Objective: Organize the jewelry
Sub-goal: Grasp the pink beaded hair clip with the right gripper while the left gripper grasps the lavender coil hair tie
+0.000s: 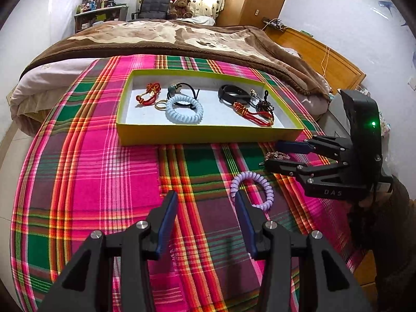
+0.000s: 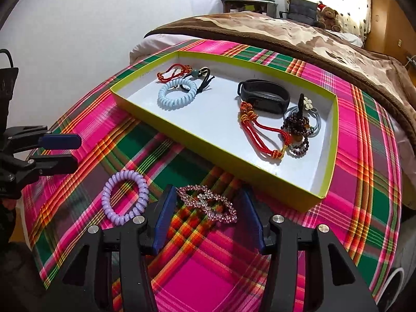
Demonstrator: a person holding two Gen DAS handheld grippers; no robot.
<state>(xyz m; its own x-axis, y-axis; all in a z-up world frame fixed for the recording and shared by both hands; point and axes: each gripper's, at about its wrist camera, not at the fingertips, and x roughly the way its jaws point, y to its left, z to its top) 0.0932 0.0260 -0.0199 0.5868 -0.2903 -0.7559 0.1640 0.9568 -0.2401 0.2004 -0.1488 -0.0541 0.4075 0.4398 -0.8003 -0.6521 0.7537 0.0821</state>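
A plaid cloth point(image 1: 85, 171) covers the surface, and a shallow yellow-green box point(image 1: 208, 132) with a white floor sits toward its far edge. Inside the box lie a pale blue coil band point(image 1: 184, 109), a black wristband point(image 2: 264, 96), red cord bracelets point(image 2: 262, 136), dark bead strings point(image 2: 297, 130) and other small pieces. Outside the box, near the surface's near edge, a lilac coil band point(image 2: 125, 197) lies beside a pink rhinestone hair clip point(image 2: 208, 204). The right gripper point(image 2: 206, 214) has its jaws spread wide on either side of the hair clip, which rests on the cloth; the pads are not pressing it. The left gripper point(image 1: 206, 218) has its jaws wide apart and empty, with the lilac coil band just beyond its right finger point(image 1: 245, 223)
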